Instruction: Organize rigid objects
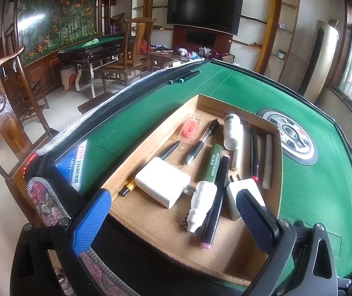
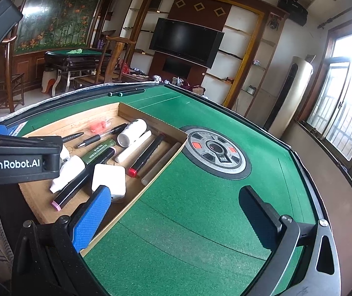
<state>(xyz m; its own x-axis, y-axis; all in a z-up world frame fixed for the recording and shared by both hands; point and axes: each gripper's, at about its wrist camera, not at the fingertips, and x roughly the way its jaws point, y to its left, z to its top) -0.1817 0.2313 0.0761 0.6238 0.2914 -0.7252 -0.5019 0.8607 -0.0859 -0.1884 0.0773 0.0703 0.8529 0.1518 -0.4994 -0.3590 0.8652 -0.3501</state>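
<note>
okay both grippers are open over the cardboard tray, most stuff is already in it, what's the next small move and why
Probably send the right gripper, open and empty over bare felt, toward the two dark pens lying outside the cardboard tray near the table's far edge. They look like the only loose items left out; the left gripper hangs open over the filled tray.

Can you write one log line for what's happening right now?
left gripper: open, empty | right gripper: open, empty | box: full | two pens: outside
</note>
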